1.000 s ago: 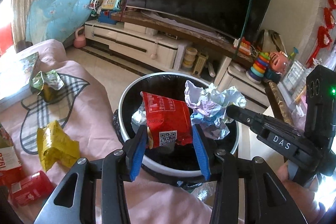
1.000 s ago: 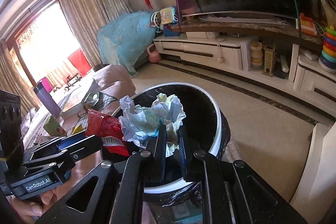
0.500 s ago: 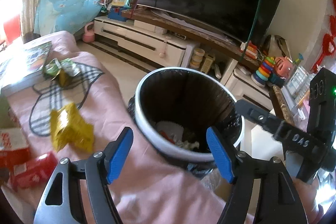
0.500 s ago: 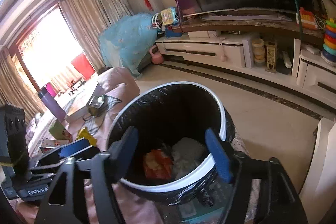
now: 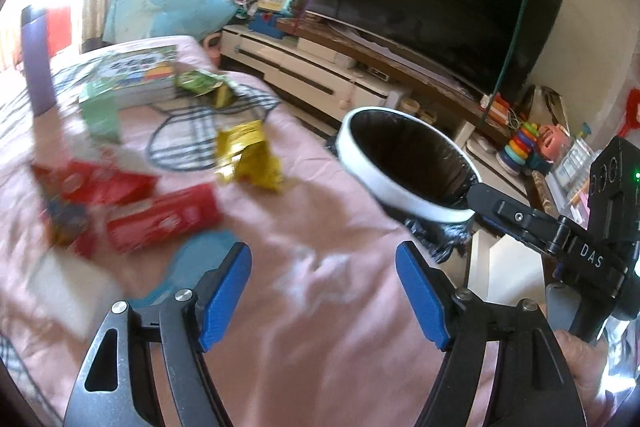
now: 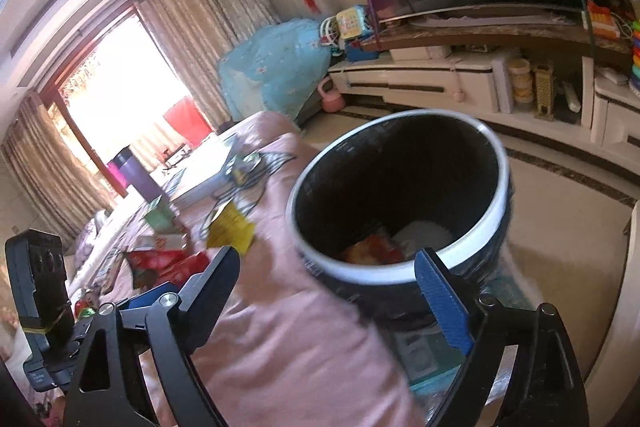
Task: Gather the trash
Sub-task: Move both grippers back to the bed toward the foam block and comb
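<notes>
Both my tongs are wide open and hold nothing; the left gripper (image 5: 323, 293) points over the pink cover (image 5: 320, 227) toward the yellow wrapper (image 5: 249, 157) and red packet (image 5: 162, 223), I think to choose one; the right gripper (image 6: 344, 301) hangs beside the bin (image 6: 400, 273), where trash (image 6: 374, 253) lies inside.
</notes>
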A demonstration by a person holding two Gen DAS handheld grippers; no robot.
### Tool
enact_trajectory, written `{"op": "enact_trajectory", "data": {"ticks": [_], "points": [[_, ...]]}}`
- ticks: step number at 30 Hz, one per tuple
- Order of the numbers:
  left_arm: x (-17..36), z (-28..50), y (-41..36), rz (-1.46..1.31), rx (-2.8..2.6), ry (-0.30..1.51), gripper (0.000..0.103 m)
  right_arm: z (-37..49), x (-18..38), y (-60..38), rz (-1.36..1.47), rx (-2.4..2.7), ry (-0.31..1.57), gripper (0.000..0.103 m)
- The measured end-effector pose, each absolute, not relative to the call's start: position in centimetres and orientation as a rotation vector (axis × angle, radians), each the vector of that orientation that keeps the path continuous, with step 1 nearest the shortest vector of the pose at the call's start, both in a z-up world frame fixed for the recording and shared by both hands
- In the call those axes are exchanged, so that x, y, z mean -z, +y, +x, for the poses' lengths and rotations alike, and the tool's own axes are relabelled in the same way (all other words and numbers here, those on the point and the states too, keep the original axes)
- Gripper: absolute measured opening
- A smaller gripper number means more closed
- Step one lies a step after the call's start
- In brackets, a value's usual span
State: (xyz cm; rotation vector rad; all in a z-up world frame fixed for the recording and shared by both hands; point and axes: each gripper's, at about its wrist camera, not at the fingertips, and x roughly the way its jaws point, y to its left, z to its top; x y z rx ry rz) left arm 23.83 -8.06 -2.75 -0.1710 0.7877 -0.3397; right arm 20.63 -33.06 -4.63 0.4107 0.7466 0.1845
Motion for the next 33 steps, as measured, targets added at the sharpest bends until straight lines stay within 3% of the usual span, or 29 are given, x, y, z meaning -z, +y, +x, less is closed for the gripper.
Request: {"op": "enact_trajectory", "data": {"ticks": [19, 33], "points": [[2.2, 16.0, 1.9, -0.207, 0.067, 0.773, 0.074, 18.6, 5.3, -24.2, 0.359, -0.310, 0.801, 0.091], [3.3, 16.3, 7.6, -0.277, -0.075, 0.860, 0.073, 19.5, 7.1, -17.9, 0.303, -0.420, 0.888, 0.091]]}}
